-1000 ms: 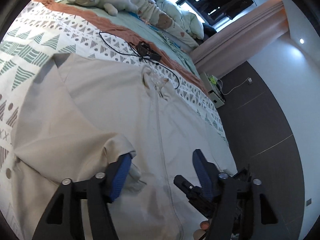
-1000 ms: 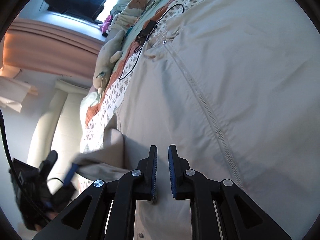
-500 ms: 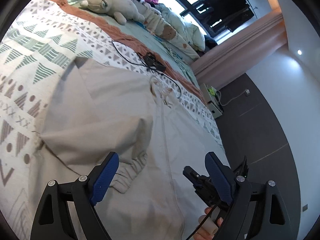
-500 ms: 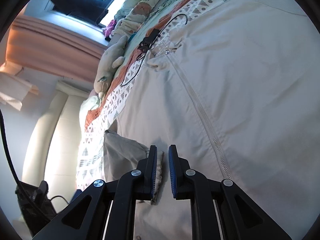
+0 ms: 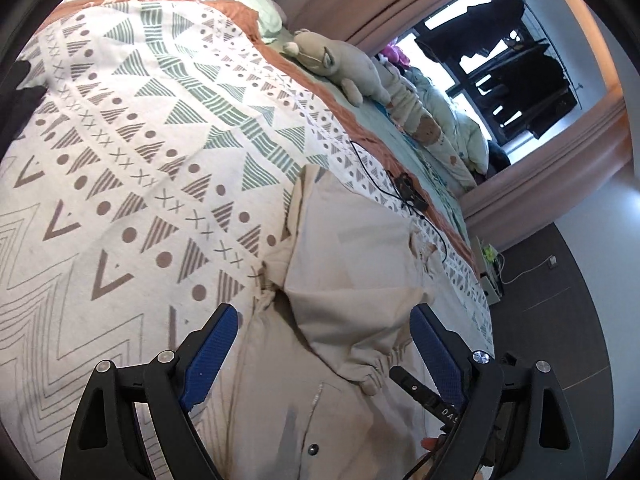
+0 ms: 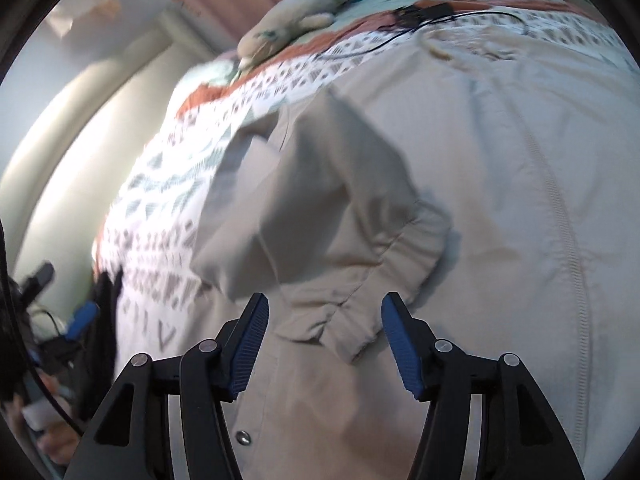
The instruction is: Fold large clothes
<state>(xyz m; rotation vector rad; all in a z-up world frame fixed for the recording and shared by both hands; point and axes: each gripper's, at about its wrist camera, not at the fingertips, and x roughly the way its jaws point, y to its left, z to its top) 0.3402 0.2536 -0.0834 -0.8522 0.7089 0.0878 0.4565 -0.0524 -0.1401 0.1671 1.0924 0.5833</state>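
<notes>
A large beige zip-front jacket (image 5: 352, 248) (image 6: 500, 168) lies spread on the patterned bed cover (image 5: 132, 140). One sleeve (image 6: 316, 208) is folded across the jacket's body, and its gathered cuff (image 6: 384, 292) rests near the zipper (image 6: 560, 220). My left gripper (image 5: 324, 344) is open above the folded sleeve (image 5: 352, 316), holding nothing. My right gripper (image 6: 322, 340) is also open, its blue pads on either side of the cuff without touching it. The right wrist view is blurred.
A plush toy (image 5: 340, 68) and pillows lie at the head of the bed. A black cable with a small device (image 5: 408, 196) crosses the cover just beyond the jacket collar. To the right the bed edge drops to a dark floor (image 5: 560, 320).
The right gripper has opened from shut and pulled back from the cuff. The left gripper stayed open and swung left, away from the sleeve. The sleeve now lies folded over the jacket.
</notes>
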